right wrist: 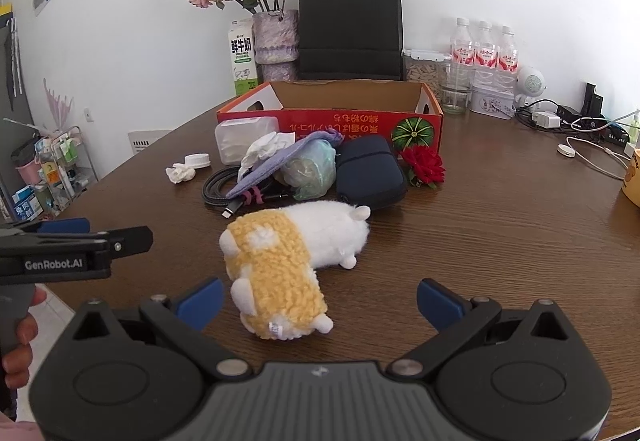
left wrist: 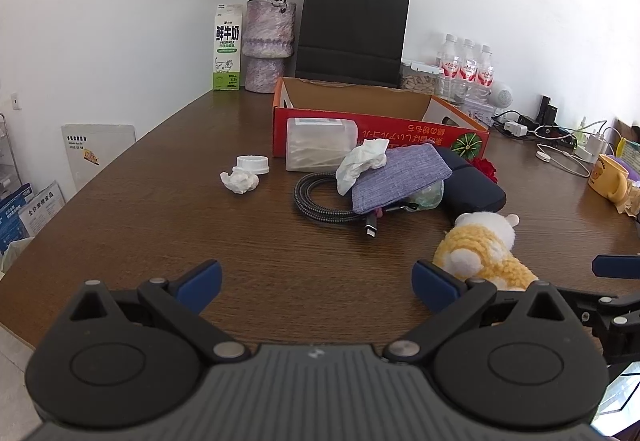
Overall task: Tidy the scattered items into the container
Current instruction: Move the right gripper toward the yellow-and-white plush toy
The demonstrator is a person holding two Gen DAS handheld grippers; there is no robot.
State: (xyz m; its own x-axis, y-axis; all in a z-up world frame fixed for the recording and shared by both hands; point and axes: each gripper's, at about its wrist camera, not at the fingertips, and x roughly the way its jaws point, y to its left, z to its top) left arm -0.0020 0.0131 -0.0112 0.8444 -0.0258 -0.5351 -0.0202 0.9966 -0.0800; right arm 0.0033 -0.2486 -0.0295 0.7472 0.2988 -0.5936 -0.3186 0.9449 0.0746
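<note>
Both sets of jaws stand wide apart and hold nothing. The right gripper point(right wrist: 319, 301) faces the plush point(right wrist: 288, 261), whose near end lies between its fingers; the left gripper point(left wrist: 316, 287) hovers over bare bench point(left wrist: 160, 209). Everything remains outside the box point(right wrist: 340, 109): pouch point(left wrist: 400, 177), cable point(left wrist: 320, 201), tissues point(left wrist: 240, 181), case point(right wrist: 370, 171), rose point(right wrist: 425, 165). The task looks barely begun. The box floor is hidden by its near wall.

Yellow mug point(right wrist: 632, 181) cut by right edge, braided cable point(left wrist: 316, 201) partly under purple pouch point(left wrist: 400, 173), carton interior point(right wrist: 352, 95) mostly hidden, box print too small.
</note>
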